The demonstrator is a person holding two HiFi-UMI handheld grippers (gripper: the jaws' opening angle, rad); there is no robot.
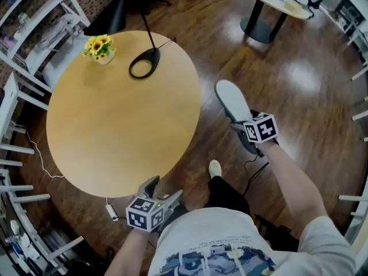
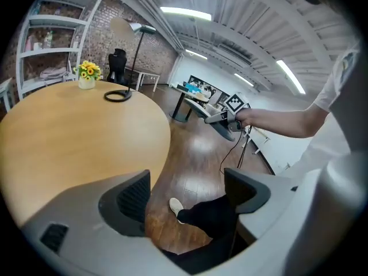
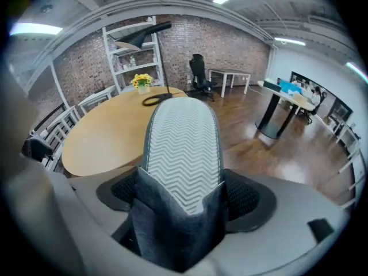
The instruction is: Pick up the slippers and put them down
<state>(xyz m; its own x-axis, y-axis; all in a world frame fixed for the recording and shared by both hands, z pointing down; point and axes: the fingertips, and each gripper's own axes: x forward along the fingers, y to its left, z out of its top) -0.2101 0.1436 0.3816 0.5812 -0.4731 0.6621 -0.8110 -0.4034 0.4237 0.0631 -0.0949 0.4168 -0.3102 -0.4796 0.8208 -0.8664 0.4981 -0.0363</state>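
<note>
A grey slipper (image 1: 233,99) with a pale zigzag sole (image 3: 183,148) is held in the air over the wooden floor, just right of the round table (image 1: 115,125). My right gripper (image 1: 244,126) is shut on its dark heel end, and the sole faces the right gripper view. In the left gripper view the slipper (image 2: 218,122) shows far off, held out by an arm. My left gripper (image 1: 163,190) hangs low by the table's near edge, open, with only floor and a dark trouser leg between its jaws (image 2: 190,195). No second slipper is in view.
On the table stand a small vase of yellow flowers (image 1: 100,49) and a black lamp base ring (image 1: 144,65). White shelves and chairs (image 1: 23,96) ring the left side. A second table (image 1: 276,2) stands far right. The person's shoe (image 1: 214,168) and a cable (image 1: 256,168) are on the floor.
</note>
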